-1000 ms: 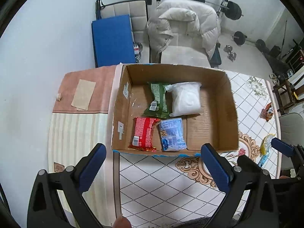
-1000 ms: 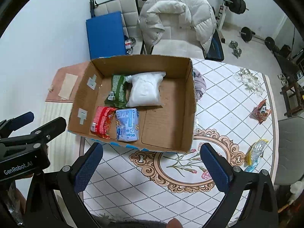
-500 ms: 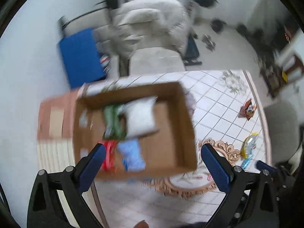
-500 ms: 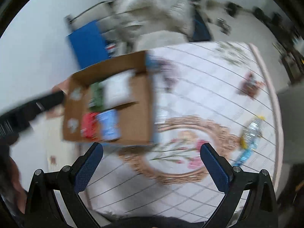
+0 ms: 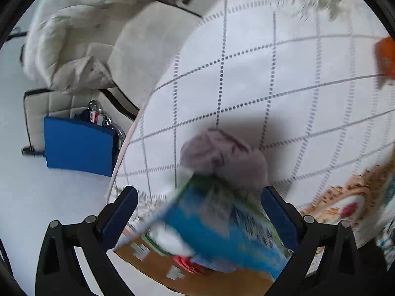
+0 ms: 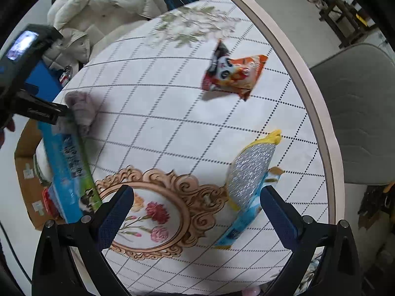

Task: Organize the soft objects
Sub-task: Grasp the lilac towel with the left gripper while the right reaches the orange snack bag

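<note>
Both hand-held grippers swung right, off the box [image 5: 209, 241].
Left hand-held gripper [image 5: 197, 212] wide near cloth [image 5: 222, 157]; right hand-held gripper [image 6: 197, 209] wide near the silver bag [image 6: 249, 172], probably next.

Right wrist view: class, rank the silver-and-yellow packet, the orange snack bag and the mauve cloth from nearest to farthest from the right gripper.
1. Silver-and-yellow packet, beside its right finger.
2. Orange snack bag, farther up the table.
3. Mauve cloth, far left.

Right gripper is open.

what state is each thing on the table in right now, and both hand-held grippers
left hand-held gripper: open, empty, over the box wall
right hand-held gripper: open, empty
cardboard box: open-topped, packets inside
mauve cloth: crumpled, outside the box
orange snack bag: sealed, lying loose
silver-and-yellow packet: lying loose
</note>
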Tool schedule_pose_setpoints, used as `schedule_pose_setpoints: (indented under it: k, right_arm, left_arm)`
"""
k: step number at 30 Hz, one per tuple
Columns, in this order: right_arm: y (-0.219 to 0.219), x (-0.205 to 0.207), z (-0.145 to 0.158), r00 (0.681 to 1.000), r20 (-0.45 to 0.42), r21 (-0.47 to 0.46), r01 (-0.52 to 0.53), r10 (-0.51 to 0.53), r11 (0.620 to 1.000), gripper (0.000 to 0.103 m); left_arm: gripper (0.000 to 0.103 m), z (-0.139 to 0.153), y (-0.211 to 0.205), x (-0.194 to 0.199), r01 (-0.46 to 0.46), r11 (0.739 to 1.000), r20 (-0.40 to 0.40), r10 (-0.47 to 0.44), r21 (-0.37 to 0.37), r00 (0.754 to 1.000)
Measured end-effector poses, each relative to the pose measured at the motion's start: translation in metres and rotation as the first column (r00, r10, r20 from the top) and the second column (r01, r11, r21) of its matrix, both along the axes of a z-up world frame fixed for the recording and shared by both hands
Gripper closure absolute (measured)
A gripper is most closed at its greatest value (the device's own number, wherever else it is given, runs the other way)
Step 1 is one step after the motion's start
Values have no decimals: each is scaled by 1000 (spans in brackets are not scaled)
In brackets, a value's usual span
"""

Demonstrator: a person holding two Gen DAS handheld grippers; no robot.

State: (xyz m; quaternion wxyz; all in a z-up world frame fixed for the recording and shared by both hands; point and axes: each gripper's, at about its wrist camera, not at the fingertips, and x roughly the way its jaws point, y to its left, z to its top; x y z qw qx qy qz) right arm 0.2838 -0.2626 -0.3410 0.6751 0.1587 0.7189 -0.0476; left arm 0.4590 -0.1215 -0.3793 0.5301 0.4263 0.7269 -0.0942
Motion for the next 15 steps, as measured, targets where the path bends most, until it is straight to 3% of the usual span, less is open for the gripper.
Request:
schedule_pose_setpoints:
  k: [4, 6, 10, 14, 15]
  right_arm:
    - [-16, 12, -15, 1000, -21, 17, 9, -8, 1000, 0]
    - [-21, 19, -19, 1000, -27, 21, 14, -13, 1000, 0]
    - [-25, 34, -23, 1000, -23, 44, 18, -17, 999, 0]
    - [-34, 45, -23, 1000, -3, 65, 22, -22, 998, 0]
    - [-39, 47, -24, 1000, 2, 71, 30, -30, 997, 0]
  left_arm:
    - [0, -45, 0, -2, 79, 994, -134, -68, 81, 989]
    - [0, -63, 2, -6, 47, 996, -252, -25, 80, 967]
    - [2, -78, 1, -14, 59, 993, -263, -31, 98, 964]
    - [26, -80, -2, -24, 78, 989, -202, -52, 126, 978]
    - [39, -77, -6, -29, 71, 991, -188, -48, 116, 981]
